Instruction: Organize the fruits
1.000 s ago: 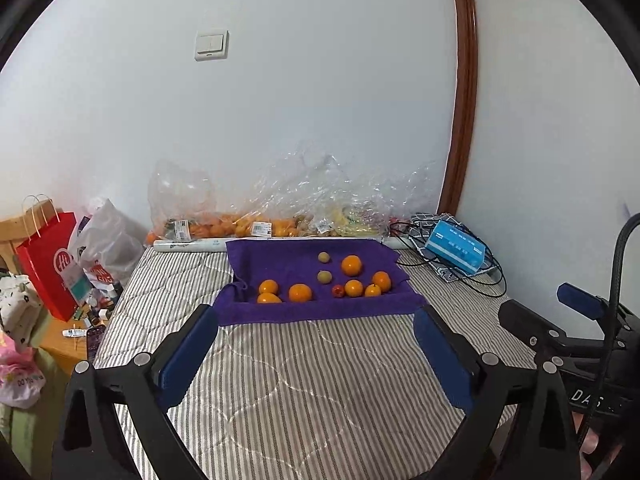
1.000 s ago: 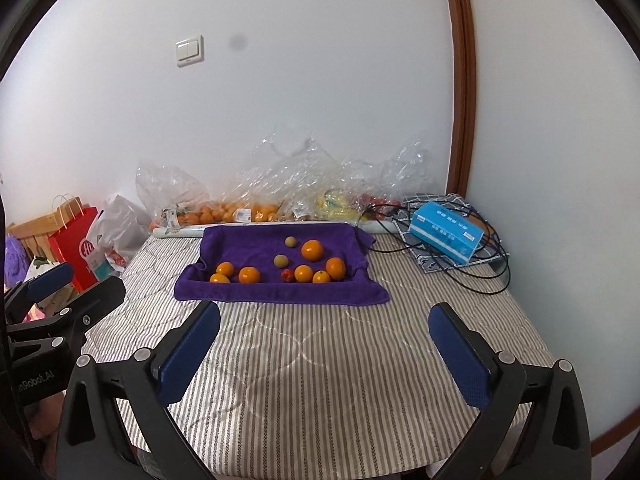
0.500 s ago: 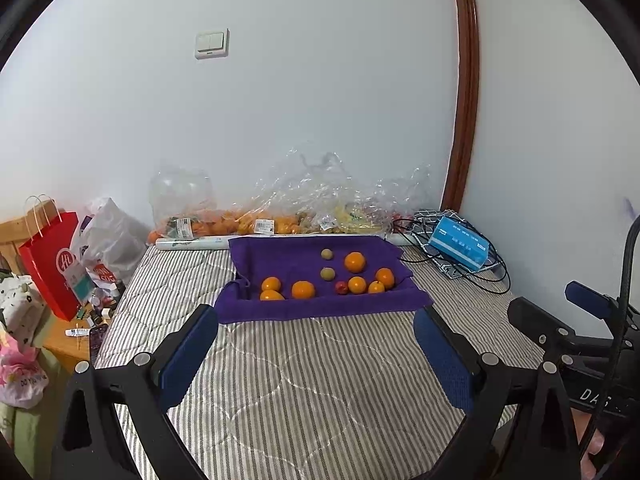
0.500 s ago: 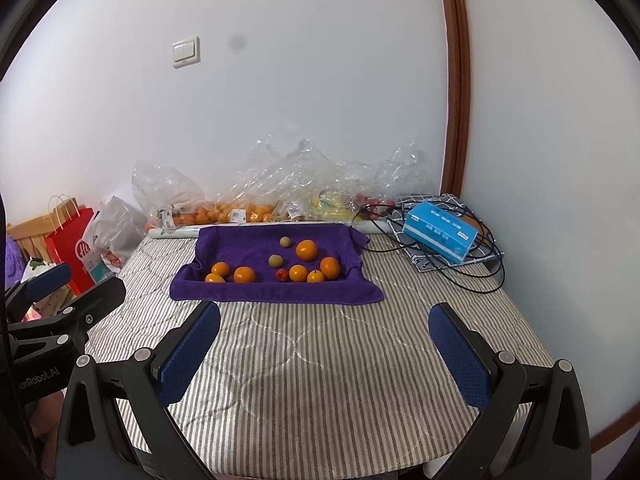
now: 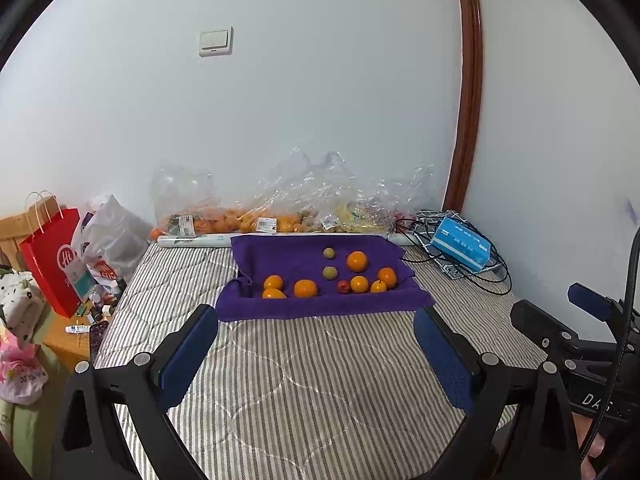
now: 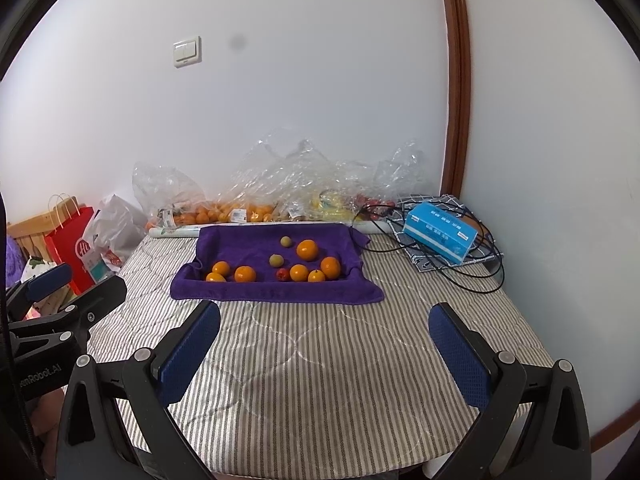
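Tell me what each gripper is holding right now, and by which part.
Nothing is held. The left gripper and right gripper both have open, empty jaws above the striped mattress, short of the fruit on the purple towel.

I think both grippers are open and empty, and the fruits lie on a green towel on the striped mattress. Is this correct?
Not quite: the towel is purple, not green, as the right wrist view shows. The rest holds: the left gripper and right gripper are open and empty, and the fruits lie on that towel on the striped mattress.
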`<state>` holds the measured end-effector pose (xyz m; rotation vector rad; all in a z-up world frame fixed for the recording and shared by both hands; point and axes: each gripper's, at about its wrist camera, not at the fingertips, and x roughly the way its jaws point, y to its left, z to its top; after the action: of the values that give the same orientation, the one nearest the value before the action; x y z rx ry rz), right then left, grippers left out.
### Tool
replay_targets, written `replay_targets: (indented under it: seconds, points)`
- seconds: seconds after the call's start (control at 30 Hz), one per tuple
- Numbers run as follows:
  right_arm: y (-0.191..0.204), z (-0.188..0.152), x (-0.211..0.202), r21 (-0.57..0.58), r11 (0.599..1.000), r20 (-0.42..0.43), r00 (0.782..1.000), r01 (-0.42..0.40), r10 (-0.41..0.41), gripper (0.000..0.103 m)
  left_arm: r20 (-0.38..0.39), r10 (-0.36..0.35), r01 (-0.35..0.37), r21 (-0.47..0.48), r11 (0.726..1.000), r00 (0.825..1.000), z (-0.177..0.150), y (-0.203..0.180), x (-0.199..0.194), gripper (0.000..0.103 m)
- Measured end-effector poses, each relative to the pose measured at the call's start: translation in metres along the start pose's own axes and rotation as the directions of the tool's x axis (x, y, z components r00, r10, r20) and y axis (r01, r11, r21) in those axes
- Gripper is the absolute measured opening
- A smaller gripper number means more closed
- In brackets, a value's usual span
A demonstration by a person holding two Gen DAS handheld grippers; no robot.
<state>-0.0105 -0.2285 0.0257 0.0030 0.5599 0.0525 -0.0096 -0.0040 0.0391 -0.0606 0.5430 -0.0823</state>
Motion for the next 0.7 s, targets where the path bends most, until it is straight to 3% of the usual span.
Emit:
replay_targets:
  seconds: [0.7]
  points:
    - [0.0017,-0.0006,-0.0026,-0.003,1.000,0.003,1.000,-0.004,0.004,0.102,0.001,0.003,-0.003,-0.003,1.000,1.000,-0.0015,0.0005,0.0007,0.099]
